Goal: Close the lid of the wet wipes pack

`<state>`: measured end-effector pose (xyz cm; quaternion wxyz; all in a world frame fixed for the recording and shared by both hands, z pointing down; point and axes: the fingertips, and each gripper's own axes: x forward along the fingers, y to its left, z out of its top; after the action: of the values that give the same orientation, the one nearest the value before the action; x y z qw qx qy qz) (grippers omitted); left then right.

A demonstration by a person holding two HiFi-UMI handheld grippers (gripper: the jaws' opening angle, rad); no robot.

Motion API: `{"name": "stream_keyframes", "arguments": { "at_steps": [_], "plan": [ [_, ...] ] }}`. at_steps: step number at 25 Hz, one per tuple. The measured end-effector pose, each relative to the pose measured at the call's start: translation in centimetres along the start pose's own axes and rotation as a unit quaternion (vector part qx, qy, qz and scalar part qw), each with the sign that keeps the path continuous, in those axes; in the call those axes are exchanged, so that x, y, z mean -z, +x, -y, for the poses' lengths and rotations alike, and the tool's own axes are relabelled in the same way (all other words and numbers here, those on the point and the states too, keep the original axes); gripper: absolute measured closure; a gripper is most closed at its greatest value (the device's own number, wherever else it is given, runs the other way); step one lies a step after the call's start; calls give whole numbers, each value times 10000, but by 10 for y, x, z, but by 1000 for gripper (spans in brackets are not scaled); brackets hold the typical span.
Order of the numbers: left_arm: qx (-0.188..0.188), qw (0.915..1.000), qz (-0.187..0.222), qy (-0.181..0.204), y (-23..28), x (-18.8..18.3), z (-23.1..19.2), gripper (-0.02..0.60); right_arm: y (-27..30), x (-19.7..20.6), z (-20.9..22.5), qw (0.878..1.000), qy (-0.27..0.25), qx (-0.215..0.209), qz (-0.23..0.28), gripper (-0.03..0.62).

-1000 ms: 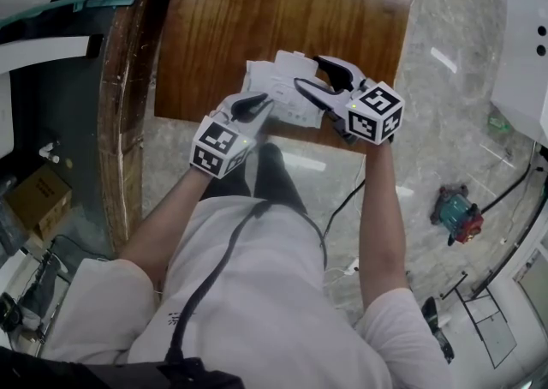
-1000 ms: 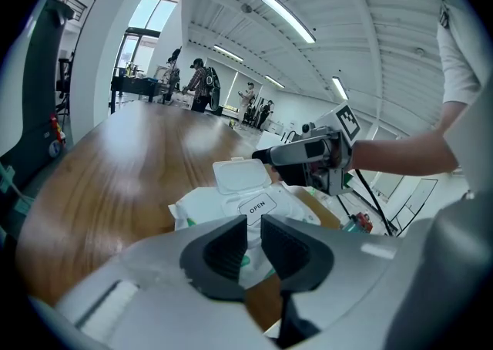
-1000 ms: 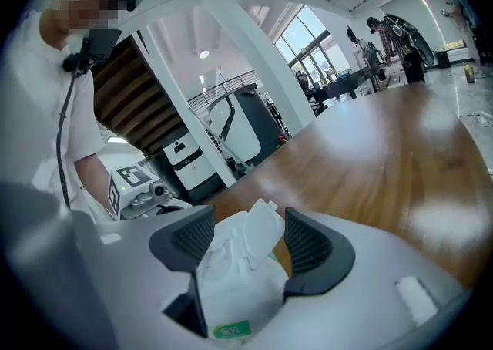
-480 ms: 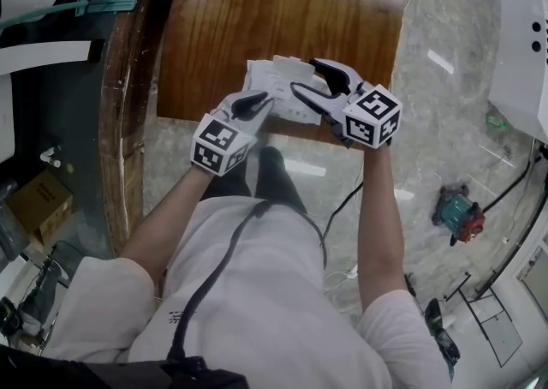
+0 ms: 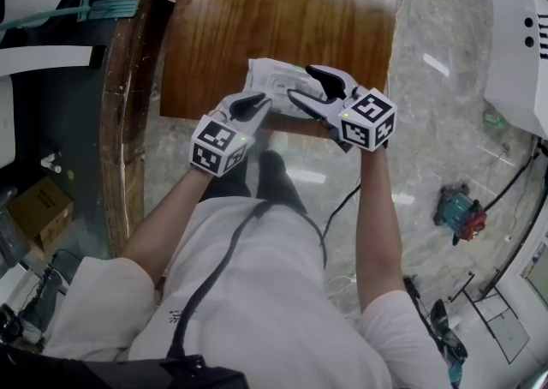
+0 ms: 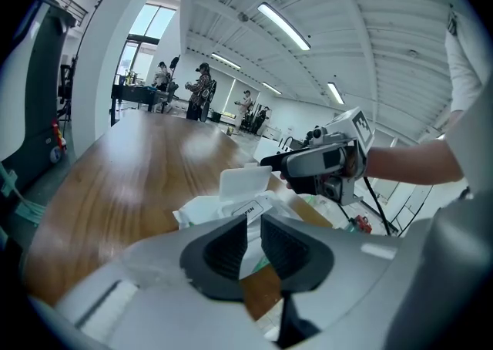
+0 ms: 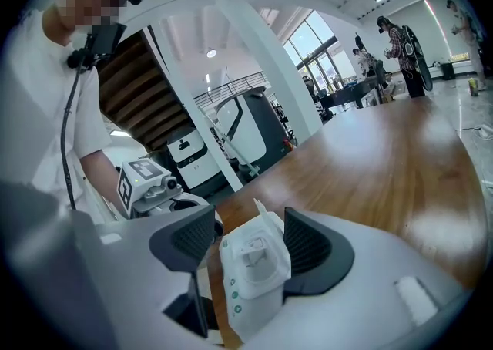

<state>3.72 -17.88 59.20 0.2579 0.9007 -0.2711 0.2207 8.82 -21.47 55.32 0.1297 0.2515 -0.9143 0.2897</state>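
Note:
The white wet wipes pack [image 5: 270, 79] lies at the near edge of the wooden table [image 5: 257, 2]. Its lid [image 6: 245, 183] stands open and upright above an "OPEN" sticker. My left gripper [image 5: 257, 104] is shut on the pack's near left edge [image 6: 208, 213], with its jaws almost touching. My right gripper [image 5: 301, 81] is open over the pack's right part, one jaw on each side of it. In the right gripper view the pack [image 7: 254, 267] sits between the jaws, and the lid [image 7: 261, 216] shows as a thin raised flap.
The table's front edge runs just under both grippers, with marble floor beyond. A white machine [image 5: 518, 36] stands at the right. A red and green tool [image 5: 458, 212] and cables lie on the floor. A cardboard box [image 5: 34, 199] sits at the left.
My right gripper has moved a little left and forward over the pack. The lid shows less above the pack in the head view. The left gripper has kept its hold.

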Motion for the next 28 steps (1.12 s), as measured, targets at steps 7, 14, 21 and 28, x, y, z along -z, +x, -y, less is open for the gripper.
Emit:
{"name": "stream_keyframes", "arguments": {
  "at_steps": [7, 14, 21, 28],
  "plan": [
    [16, 10000, 37, 71, -12, 1, 5, 517, -1, 13, -15, 9997, -101, 57, -235, 315],
    [10, 9999, 94, 136, -23, 3, 9, 517, -1, 26, -25, 9989, -171, 153, -406, 315],
    [-36, 9997, 202, 156, -36, 2, 10, 517, 10, 37, -38, 9955, -417, 199, -827, 315],
    [-91, 9994, 302, 138, -50, 4, 11, 517, 27, 57, -45, 9873, -664, 311, -1411, 315]
  ]
}}
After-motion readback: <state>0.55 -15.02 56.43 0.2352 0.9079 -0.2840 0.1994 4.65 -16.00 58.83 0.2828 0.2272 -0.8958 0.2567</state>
